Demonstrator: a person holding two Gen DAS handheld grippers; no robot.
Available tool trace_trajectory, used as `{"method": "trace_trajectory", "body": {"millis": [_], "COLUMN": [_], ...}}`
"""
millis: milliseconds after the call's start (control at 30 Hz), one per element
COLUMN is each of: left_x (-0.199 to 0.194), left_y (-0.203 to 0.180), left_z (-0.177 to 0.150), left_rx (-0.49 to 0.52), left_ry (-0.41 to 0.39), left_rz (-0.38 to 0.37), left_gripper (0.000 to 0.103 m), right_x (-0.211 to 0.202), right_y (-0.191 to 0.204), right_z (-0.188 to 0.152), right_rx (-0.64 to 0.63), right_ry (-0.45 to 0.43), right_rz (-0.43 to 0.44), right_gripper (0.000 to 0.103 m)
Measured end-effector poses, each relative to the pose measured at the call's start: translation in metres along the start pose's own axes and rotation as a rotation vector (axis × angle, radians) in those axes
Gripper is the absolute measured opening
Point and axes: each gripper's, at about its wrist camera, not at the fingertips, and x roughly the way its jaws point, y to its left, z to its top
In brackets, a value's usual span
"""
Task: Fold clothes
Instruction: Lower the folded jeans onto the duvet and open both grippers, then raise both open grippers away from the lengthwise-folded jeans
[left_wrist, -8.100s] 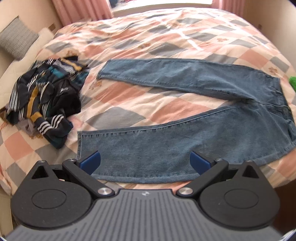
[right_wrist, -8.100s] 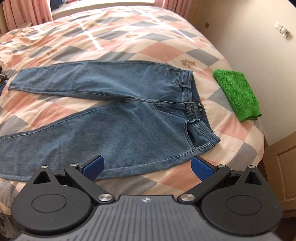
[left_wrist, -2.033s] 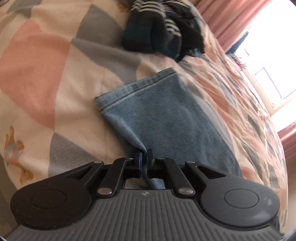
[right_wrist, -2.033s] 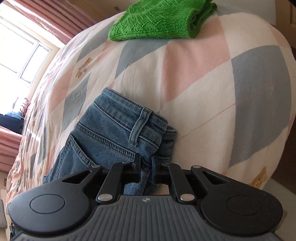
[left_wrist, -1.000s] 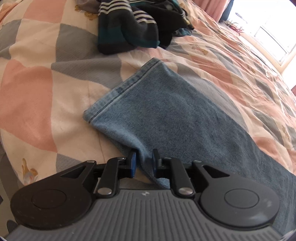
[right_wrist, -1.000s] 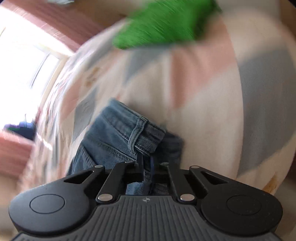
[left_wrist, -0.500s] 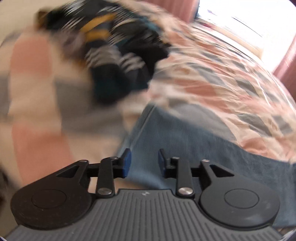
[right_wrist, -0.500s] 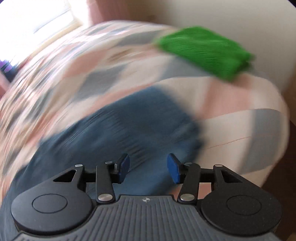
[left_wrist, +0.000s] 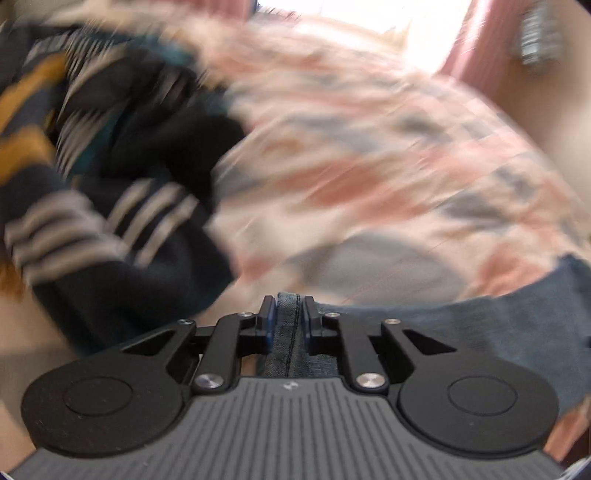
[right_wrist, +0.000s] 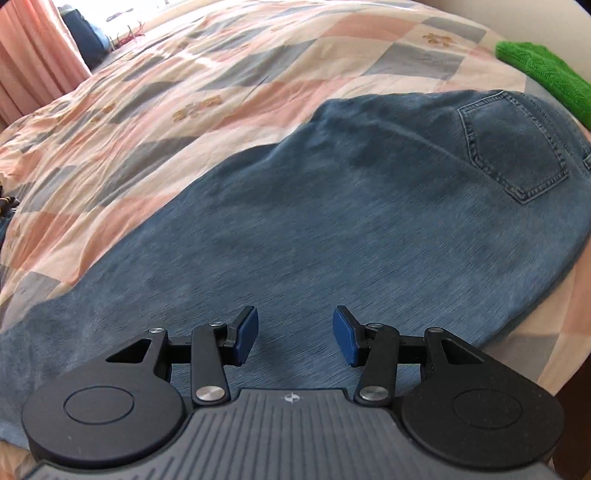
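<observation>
Blue jeans (right_wrist: 332, 221) lie on the bed folded lengthwise, one leg over the other, with a back pocket (right_wrist: 513, 147) facing up at the right. My right gripper (right_wrist: 295, 338) hovers open just above the denim near the front edge, with nothing between its fingers. The left wrist view is motion-blurred. There my left gripper (left_wrist: 289, 321) is shut on a seamed edge of the jeans (left_wrist: 461, 332), which trail off to the right.
A heap of dark striped clothes (left_wrist: 110, 184) lies close to the left of my left gripper. A folded green knit (right_wrist: 543, 74) sits at the bed's far right corner. The checked pink and grey bedspread (right_wrist: 221, 74) stretches back to pink curtains (right_wrist: 33, 55).
My left gripper, open half a second ago, has shut on the jeans' edge and swung toward the striped heap. My right gripper let go of the waistband, opened and pulled back over the folded jeans.
</observation>
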Motion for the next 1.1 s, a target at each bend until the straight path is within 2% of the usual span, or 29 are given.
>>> {"method": "trace_trajectory", "body": {"millis": [33,133,200,267,333,367,433,500,567,633,733,800,867,933,1100], "left_x": [0.001,0.03,0.027,0.014,-0.001,-0.008,-0.018,-0.014,0.005,0.016,0.001,-0.002,0.004,0.005,-0.018], "left_y": [0.0,0.01,0.007,-0.001,-0.013,-0.02,-0.033,-0.047,-0.056,-0.059,-0.067,-0.075,-0.079,-0.085,-0.11], "left_z": [-0.001,-0.016,-0.019,-0.015,-0.01,-0.008,-0.009,-0.02,-0.037,-0.048,-0.05,-0.059,-0.069,-0.074,-0.079], "left_rx": [0.021,0.045,0.067,0.075,0.084,0.09,0.096,0.153,0.192,0.187,0.184,0.21,0.226,0.234,0.229], "left_ry": [-0.008,0.112,0.098,0.061,0.017,-0.001,0.0,0.057,0.149,0.214,0.181,0.189,0.224,0.239,0.258], "left_rz": [-0.004,0.051,0.074,0.128,0.181,0.167,0.08,0.018,0.028,0.064,0.036,0.034,0.063,0.094,0.118], "left_gripper": [0.011,0.012,0.016,0.02,0.014,0.015,0.015,0.018,0.019,0.015,0.016,0.017,0.019,0.019,0.025], "right_x": [0.003,0.011,0.005,-0.006,-0.012,-0.012,-0.01,0.002,0.011,0.005,-0.014,-0.013,-0.002,-0.001,-0.043], "right_y": [0.003,0.012,0.015,0.017,0.018,0.019,0.023,0.026,0.028,0.029,0.031,0.033,0.034,0.036,0.037], "right_z": [-0.002,-0.008,-0.007,-0.005,-0.006,-0.009,-0.016,-0.027,-0.037,-0.04,-0.048,-0.06,-0.071,-0.074,-0.073], "right_rx": [-0.002,-0.027,-0.04,-0.048,-0.06,-0.071,-0.102,-0.161,-0.206,-0.203,-0.193,-0.21,-0.242,-0.253,-0.142], "right_ry": [0.0,-0.002,-0.033,-0.085,-0.119,-0.121,-0.113,-0.073,-0.064,-0.094,-0.172,-0.173,-0.143,-0.151,-0.165], "right_rz": [-0.014,-0.061,-0.077,-0.083,-0.088,-0.088,-0.092,-0.115,-0.152,-0.147,-0.103,-0.085,-0.098,-0.105,-0.049], "right_gripper": [0.048,0.048,0.048,0.049,0.051,0.051,0.051,0.055,0.056,0.056,0.058,0.065,0.066,0.066,0.068]}}
